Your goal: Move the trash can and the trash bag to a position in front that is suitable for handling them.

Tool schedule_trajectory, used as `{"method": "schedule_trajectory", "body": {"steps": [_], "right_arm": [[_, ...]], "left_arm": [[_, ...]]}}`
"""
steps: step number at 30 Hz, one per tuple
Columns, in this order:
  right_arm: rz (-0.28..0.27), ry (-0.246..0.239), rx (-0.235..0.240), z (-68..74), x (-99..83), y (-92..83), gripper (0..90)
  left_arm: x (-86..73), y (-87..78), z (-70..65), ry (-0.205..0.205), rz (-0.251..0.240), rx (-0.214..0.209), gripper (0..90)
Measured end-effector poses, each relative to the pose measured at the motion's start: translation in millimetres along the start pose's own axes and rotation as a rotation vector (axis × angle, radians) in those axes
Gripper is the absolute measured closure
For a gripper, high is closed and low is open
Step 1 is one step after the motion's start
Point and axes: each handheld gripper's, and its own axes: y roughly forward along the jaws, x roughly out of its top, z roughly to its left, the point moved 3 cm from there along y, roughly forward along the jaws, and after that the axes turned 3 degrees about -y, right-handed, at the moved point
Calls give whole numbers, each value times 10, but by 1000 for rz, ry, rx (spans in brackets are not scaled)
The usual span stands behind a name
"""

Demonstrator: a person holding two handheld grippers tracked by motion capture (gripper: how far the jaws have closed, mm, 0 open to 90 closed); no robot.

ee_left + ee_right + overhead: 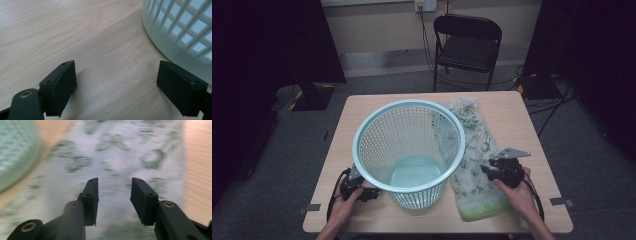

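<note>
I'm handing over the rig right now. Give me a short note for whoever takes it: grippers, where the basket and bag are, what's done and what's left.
Left gripper: open, low on the table beside the foot of the basket, gripping nothing.
Right gripper: jaws partly apart over the printed plastic bag, nothing between them.
Basket stands upright mid-table, with no liner in it. The bag lies flat on the table on the basket's right, partly behind it.
Done: nothing visible yet.
Left, probably: pick up the bag, open it and fit it into the basket.
</note>
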Motion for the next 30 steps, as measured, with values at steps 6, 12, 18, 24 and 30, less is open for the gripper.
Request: {"method": "schedule_trajectory", "body": {"steps": [6, 12, 18, 24, 30], "right_arm": [[101, 12, -56, -178, -235, 125, 516], [101, 6, -20, -28, -307, 66, 479], [114, 1, 68, 296, -388, -71, 479], [61, -14, 53, 338, -129, -136, 300], [2, -40, 82, 358, 143, 213, 171]], "left_arm": [[1, 3, 8, 8, 0, -8, 149], [1, 1, 10, 10, 2, -9, 149], [1, 1, 11, 12, 2, -13, 148], [4, 4, 16, 16, 1, -15, 145], [5, 9, 18, 19, -1, -19, 142]]}}
